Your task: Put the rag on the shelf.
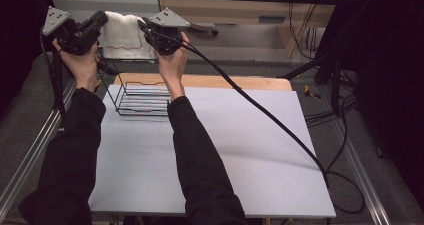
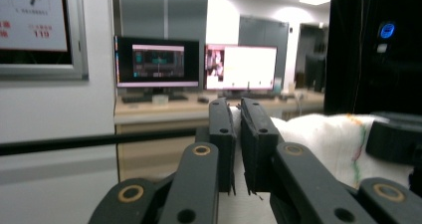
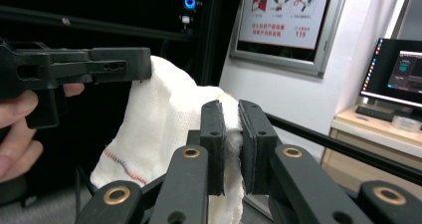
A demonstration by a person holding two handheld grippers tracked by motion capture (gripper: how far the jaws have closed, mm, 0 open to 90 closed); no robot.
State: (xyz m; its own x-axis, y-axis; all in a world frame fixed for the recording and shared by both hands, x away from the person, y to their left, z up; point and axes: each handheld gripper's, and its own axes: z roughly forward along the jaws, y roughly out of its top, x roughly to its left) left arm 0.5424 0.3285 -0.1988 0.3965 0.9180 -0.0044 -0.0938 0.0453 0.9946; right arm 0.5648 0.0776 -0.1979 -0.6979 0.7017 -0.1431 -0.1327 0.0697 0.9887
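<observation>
Both jaws clenched on white cloth (image 1: 121,31) — left gripper (image 2: 238,149), right gripper (image 3: 232,149). Soft, light, floppy; hold top edge, corners apart.

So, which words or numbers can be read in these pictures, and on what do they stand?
"119": red number on the wall poster, also seen in the left gripper view.
Other lines on the poster: too blurred to read.
Text on the two monitors: too small to read.
The white cloth carries no text.
</observation>
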